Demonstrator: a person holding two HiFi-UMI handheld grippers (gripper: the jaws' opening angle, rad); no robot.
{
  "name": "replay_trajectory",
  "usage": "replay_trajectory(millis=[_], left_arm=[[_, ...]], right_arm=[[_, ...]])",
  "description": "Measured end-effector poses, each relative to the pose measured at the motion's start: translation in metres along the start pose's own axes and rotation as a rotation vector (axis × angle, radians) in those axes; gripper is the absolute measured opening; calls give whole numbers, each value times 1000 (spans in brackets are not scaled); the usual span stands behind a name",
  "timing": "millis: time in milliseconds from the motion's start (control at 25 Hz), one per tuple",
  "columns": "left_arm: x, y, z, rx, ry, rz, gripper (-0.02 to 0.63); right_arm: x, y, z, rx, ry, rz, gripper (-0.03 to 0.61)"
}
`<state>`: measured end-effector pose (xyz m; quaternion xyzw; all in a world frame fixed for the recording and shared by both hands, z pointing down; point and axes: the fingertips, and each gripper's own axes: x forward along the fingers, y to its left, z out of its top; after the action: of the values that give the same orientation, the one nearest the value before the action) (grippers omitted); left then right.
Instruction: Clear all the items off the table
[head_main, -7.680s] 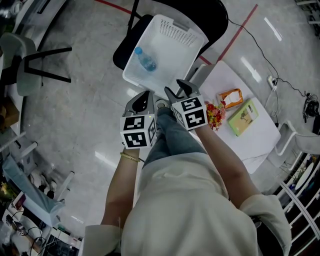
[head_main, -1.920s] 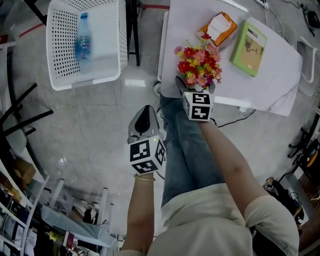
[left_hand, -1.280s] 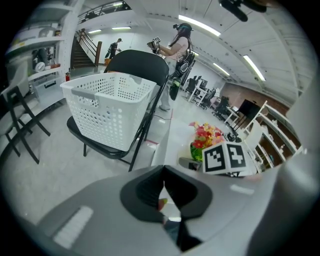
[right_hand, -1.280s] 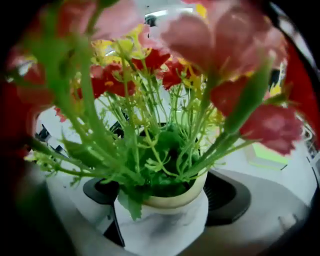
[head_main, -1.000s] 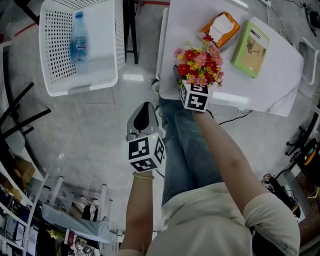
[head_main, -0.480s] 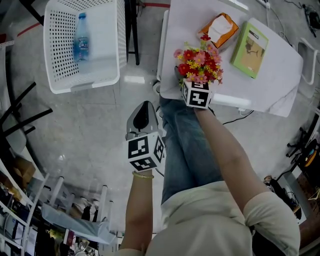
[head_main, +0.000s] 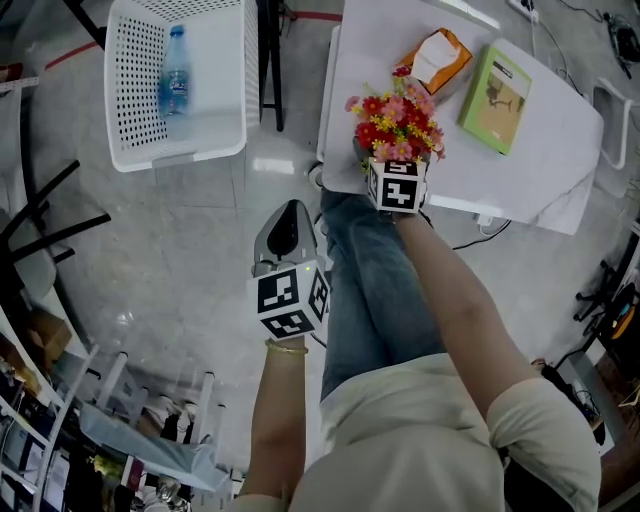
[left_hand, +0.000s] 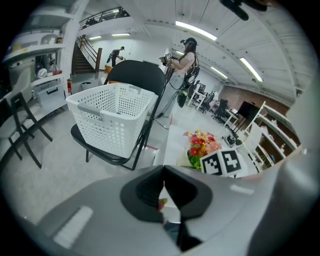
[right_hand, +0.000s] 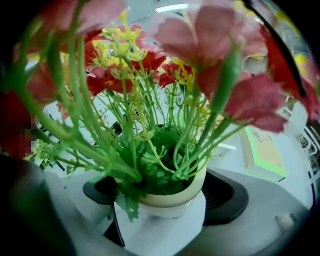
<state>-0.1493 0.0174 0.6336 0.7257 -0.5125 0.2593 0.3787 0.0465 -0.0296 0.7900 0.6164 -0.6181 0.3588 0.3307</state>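
While my right gripper (right_hand: 161, 200) clamps the pot (right_hand: 172, 190) at the table's (head_main: 540, 170) near edge, my left gripper (left_hand: 162, 185) hangs closed and empty. Next I'd carry the pot to the basket (head_main: 130, 120)

The right claw (head_main: 388, 160) sat at the desk's (head_main: 530, 170) near edge, tucked under the flower pot (head_main: 398, 122). Beyond it lay an orange tissue pack (head_main: 438, 60), with a green book (head_main: 493, 85) further right. The left claw (head_main: 290, 212) hung over the floor. Beyond it, to the left, a white basket (head_main: 180, 158) held a water bottle (head_main: 174, 85).
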Motion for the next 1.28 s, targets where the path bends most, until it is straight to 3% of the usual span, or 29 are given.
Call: replay_trajectory(millis=[560,1280], left_arm=[[-50,-11,4,18,-35,20,9],[-108,-19,34,4,-91,54,9]], right_arm=[[-47,9,7,-51,-24,26,500],[-139,40,75,-146,-131,123,500]])
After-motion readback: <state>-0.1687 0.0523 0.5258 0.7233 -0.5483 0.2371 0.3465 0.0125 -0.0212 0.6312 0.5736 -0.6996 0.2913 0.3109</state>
